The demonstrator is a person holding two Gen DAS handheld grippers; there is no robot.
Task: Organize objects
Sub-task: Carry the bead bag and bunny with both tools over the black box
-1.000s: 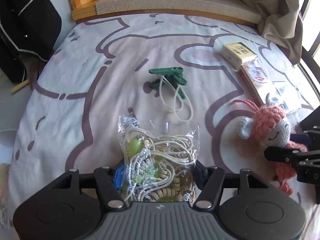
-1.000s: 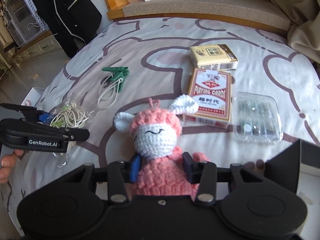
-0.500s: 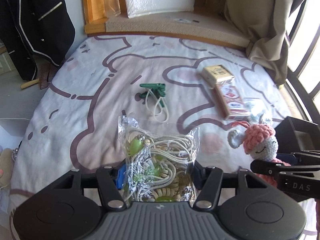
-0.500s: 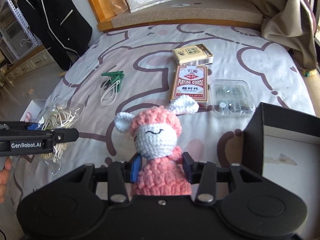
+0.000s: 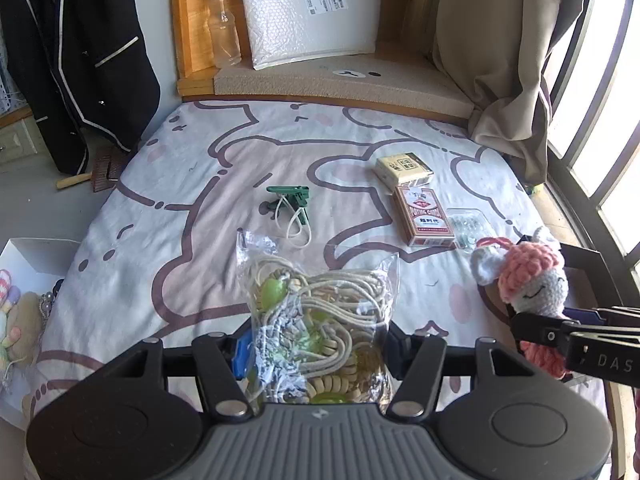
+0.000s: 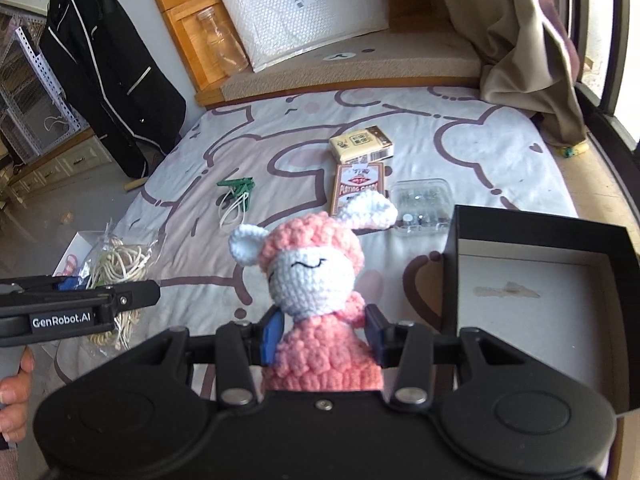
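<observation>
My left gripper (image 5: 316,354) is shut on a clear plastic bag of cream cords and green beads (image 5: 320,320), held up above the bed. In the right wrist view that bag (image 6: 120,264) hangs at the left from the left gripper (image 6: 80,308). My right gripper (image 6: 320,336) is shut on a pink and white crocheted doll (image 6: 308,276), upright between the blue pads. The doll (image 5: 528,280) shows at the right of the left wrist view. An open black box (image 6: 536,280) with a pale floor lies right of the doll.
On the patterned bedsheet (image 5: 200,208) lie a green clip with white cord (image 5: 292,204), a red playing card pack (image 5: 424,216), a cream box (image 5: 404,166) and a clear plastic case (image 6: 420,204). A white box with toys (image 5: 24,300) sits off the bed's left edge.
Both grippers have risen and drawn back from the bed with the bag and doll held. The black box and the white box have come into view.
</observation>
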